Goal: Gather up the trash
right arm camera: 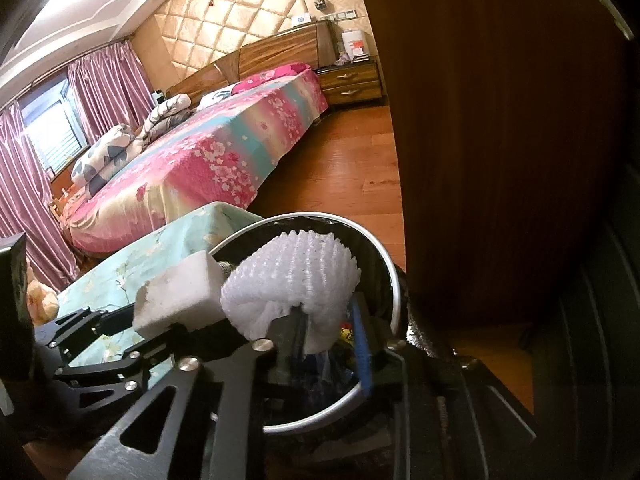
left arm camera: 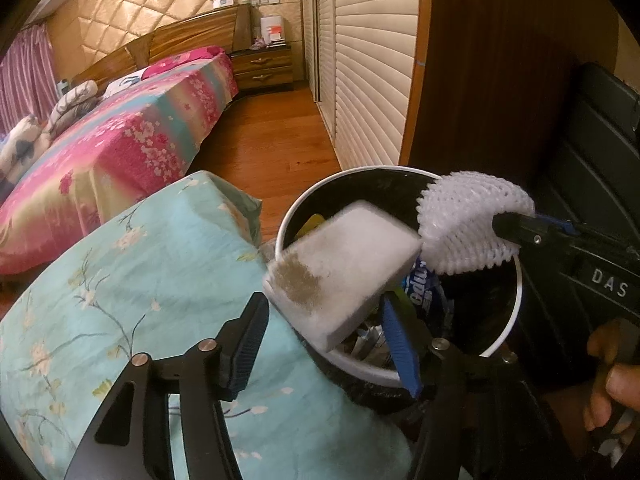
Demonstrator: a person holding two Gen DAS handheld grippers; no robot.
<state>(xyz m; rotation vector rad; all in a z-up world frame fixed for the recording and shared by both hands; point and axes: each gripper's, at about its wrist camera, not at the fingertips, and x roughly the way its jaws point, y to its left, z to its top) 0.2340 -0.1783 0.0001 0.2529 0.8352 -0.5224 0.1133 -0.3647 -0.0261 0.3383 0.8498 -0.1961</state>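
Left gripper [left arm camera: 320,340]: nearest to us in the left wrist view, its 2 jaws spread wide, nothing pinched; the blue pad of the right finger [left arm camera: 400,344] reaches over the bin's near rim.
White foam block [left arm camera: 344,272]: lying tilted across the near left rim of the bin, a brown stain on its near corner, not between our left jaws; we judge it only half in and liable to tip out.
Right gripper [right arm camera: 320,320]: jaws pinching the white foam net sleeve [right arm camera: 292,284] over the mouth of the bin; in the left view the sleeve [left arm camera: 468,224] hangs above the far right rim.
Trash bin [left arm camera: 516,308]: round, white-rimmed, dark liner, with wrappers and other scraps already inside; it stands just right of the turquoise floral cloth [left arm camera: 140,280].
Step in hand, as we judge it: dropping the sleeve into the bin.
How we do it well: bring the right gripper towards the middle of the opening, clear of the rim, lower slightly, then part the jaws; foam this light may cling or bounce out.
Left side: nudge the block inwards, without tipping the bin.
Farther off: wooden floor [left arm camera: 272,148], then the pink floral bed [left arm camera: 132,136] at far left.
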